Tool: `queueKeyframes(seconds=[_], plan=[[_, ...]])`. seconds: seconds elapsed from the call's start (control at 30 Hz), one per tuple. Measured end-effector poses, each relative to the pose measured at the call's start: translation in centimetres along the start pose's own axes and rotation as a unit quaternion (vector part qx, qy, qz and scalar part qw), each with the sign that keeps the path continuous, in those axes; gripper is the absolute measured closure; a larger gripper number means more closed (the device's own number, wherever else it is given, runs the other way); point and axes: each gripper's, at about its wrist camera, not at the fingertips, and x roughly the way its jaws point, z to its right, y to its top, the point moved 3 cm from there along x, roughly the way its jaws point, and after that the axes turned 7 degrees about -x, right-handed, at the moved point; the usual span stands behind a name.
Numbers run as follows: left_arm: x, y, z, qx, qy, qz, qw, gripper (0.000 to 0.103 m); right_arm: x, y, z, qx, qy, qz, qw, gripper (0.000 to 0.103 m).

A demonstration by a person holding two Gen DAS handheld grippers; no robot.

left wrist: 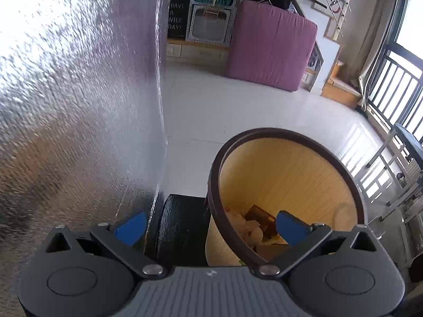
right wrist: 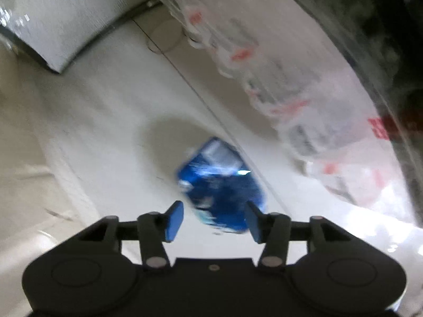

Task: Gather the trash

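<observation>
Right gripper above crumpled blue foil wrapper on pale floor.
Its jaws stand wide, empty; the left gripper, also wide, faces the dark-rimmed yellow wastebasket.

Bare floor lies open left of the blue wrapper; a clear plastic bag crowds its right side.

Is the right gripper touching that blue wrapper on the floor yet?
Cannot tell. In the right wrist view the blue wrapper sits just ahead of the open right gripper, between its fingertips, but motion blur hides whether either pad meets it.
</observation>
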Motion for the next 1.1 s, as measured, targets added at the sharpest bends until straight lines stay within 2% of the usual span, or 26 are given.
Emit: queueKeyframes(seconds=[0.07, 0.2, 0.27, 0.4, 0.6, 0.77, 0.9, 0.97, 1.03, 1.1], plan=[[0.5, -0.2, 0.1, 0.004, -0.003, -0.001, 1.0000, 0.000, 0.4, -0.3, 0.3, -0.019, -0.037, -0.004, 0.999, 0.037], [1.4, -0.6, 0.0, 0.009, -0.007, 0.000, 0.9999, 0.000, 1.4, -0.3, -1.0, -0.112, -0.083, 0.005, 0.990, 0.031], [1.9, -0.7, -0.2, 0.007, -0.006, -0.003, 1.0000, 0.000, 2.2, -0.3, -2.2, -0.159, -0.078, 0.001, 0.984, 0.025], [2.7, -0.7, -0.4, -0.001, -0.006, -0.007, 1.0000, 0.000, 3.6, -0.2, -4.5, -0.218, -0.053, -0.011, 0.974, 0.023], [3.6, -0.9, -0.3, 0.002, -0.004, -0.010, 0.9999, 0.000, 5.7, 0.5, -5.2, -0.230, -0.070, -0.016, 0.971, 0.027], [4.1, -1.3, -0.2, 0.002, -0.005, -0.014, 0.9999, 0.000, 7.0, 0.9, -4.8, -0.231, -0.095, -0.019, 0.968, 0.025], [4.3, -1.6, -0.2, 0.005, -0.003, -0.014, 0.9999, 0.000, 8.4, 0.4, -5.1, -0.239, -0.101, -0.036, 0.965, 0.028], [4.4, -1.9, -0.2, 0.004, -0.003, -0.015, 0.9999, 0.000, 8.4, 0.4, -5.2, -0.243, -0.107, -0.032, 0.964, 0.050], [4.5, -2.0, -0.1, 0.007, -0.001, -0.017, 0.9998, 0.000, 8.1, 0.7, -5.1, -0.229, -0.100, -0.029, 0.968, 0.054], [4.4, -1.9, -0.1, 0.007, 0.000, -0.017, 0.9998, 0.000, 7.7, 0.7, -5.0, -0.230, -0.103, -0.024, 0.967, 0.063]])
